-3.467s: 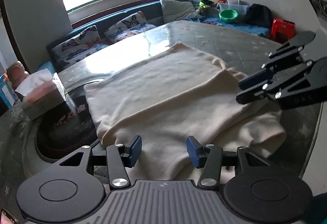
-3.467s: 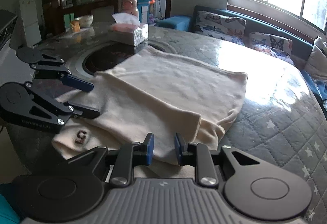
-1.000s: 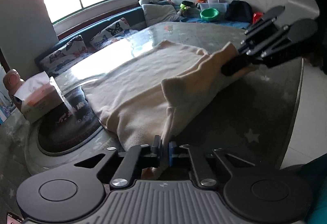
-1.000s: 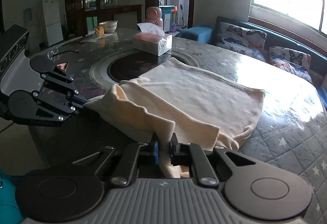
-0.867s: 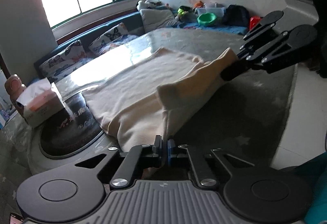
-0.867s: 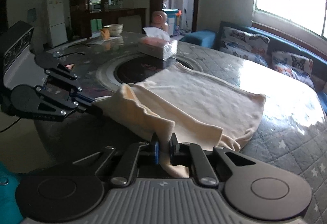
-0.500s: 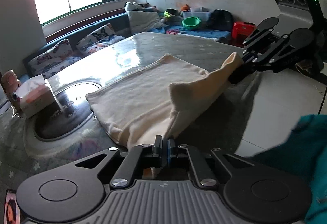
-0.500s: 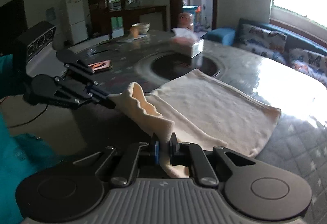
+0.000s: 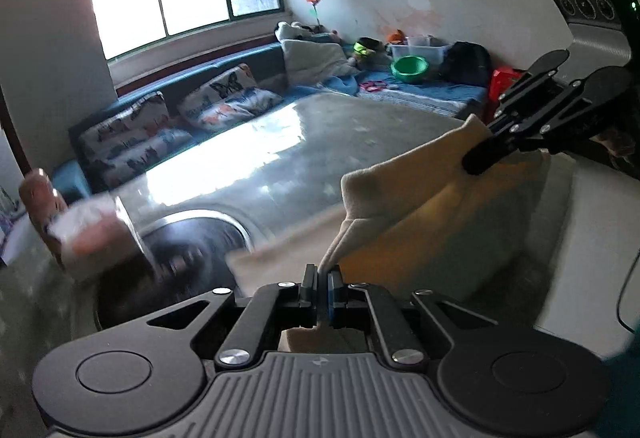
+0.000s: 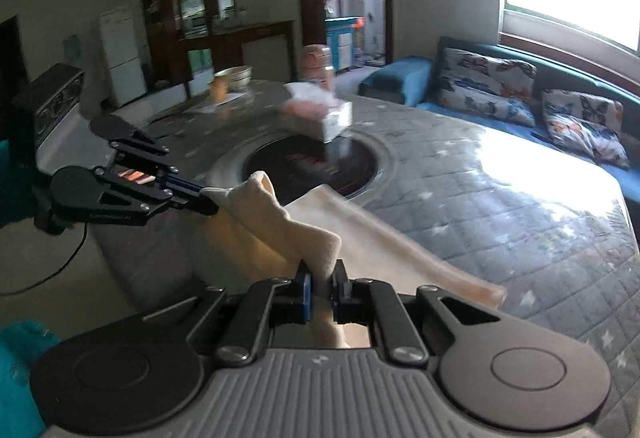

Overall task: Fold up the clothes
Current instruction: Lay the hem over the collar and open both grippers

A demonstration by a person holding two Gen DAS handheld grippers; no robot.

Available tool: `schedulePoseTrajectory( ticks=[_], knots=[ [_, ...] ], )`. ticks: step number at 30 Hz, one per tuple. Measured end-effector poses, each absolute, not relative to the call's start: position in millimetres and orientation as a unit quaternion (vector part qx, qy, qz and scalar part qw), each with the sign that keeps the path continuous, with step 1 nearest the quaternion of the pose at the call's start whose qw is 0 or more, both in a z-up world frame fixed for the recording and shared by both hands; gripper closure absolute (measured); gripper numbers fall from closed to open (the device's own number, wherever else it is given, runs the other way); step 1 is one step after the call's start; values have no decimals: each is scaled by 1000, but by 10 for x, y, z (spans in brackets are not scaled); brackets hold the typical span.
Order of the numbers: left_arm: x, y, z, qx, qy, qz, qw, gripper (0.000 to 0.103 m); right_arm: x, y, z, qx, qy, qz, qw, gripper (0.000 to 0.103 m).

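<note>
A cream garment (image 9: 420, 198) hangs in the air between my two grippers, its far part still trailing on the round table (image 9: 280, 142). My left gripper (image 9: 323, 292) is shut on one near corner of the garment. My right gripper (image 10: 320, 292) is shut on the other corner; it also shows at the right of the left wrist view (image 9: 476, 160). In the right wrist view the garment (image 10: 280, 226) stretches from my jaws to the left gripper (image 10: 200, 198) at the left, and its lower edge (image 10: 380, 246) lies on the table.
A tissue box (image 10: 320, 114) stands by the dark round inset (image 10: 316, 166) in the table (image 10: 500, 190). A blue sofa with butterfly cushions (image 9: 168, 122) runs under the window. A green bowl (image 9: 409, 68) and clutter lie beyond. A cable (image 10: 48, 270) trails on the floor at left.
Both grippers closed on the garment's near corners, lifted them, and pulled back towards the table's edge. The garment has slid off most of the table and the views now blur.
</note>
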State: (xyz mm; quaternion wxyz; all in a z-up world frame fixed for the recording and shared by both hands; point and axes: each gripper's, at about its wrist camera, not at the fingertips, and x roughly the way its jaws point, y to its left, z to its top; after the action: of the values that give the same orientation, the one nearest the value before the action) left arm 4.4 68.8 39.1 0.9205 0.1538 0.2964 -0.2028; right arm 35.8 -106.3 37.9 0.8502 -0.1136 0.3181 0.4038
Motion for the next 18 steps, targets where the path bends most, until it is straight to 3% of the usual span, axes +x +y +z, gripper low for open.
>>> schedulePoseTrajectory(
  ticks=[4,8,12,14,16,18],
  knots=[
    [479,671,417,153,292,-189,925,98,884,-1000,224,-104,337,371,859,95],
    [981,601,102,135,321,-164,923,97,1347,-910,-94,-90,361,328,868,94],
    [1222,580,-181,118,338,-127,925,89,1583,-893,-476,-51,379,288,878,91],
    [1240,600,-219,109,341,-115,926,78,1592,-923,-570,-40,376,271,885,84],
    [1194,627,-166,103,336,-107,930,58,1587,-960,-644,-31,370,254,893,76],
    [1147,655,-114,97,330,-99,934,49,1543,-1028,-605,-30,353,237,904,75]
  ],
)
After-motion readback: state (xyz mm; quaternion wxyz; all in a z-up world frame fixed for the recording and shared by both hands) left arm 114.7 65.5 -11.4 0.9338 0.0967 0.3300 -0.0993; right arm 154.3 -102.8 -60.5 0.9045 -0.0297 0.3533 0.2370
